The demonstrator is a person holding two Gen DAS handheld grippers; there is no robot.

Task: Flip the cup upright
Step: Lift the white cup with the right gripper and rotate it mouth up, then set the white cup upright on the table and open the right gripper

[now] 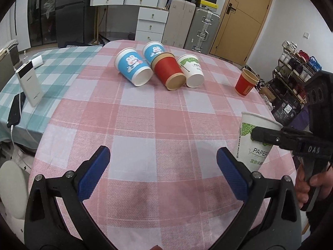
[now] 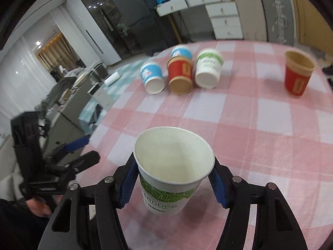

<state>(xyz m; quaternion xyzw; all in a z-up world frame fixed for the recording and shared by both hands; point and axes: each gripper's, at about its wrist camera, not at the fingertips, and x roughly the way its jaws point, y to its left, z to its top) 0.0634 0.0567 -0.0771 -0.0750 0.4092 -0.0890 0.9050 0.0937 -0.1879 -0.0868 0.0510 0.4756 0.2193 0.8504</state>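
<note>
My right gripper [image 2: 173, 184] clamps the white, green-leafed paper cup [image 2: 172, 166] mouth-up, ready for setting down; my left gripper [image 1: 163, 166] gapes empty.

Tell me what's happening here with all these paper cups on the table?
A person holds a tool in each hand at a table with a pink checked cloth. The right tool is shut on a white and green paper cup, mouth up, near the table's front edge. The left tool is open and holds nothing. A red cup already stands upright at the far right. Four more cups lie on their sides at the back: two blue ones, a red one and a white and green one.
</note>
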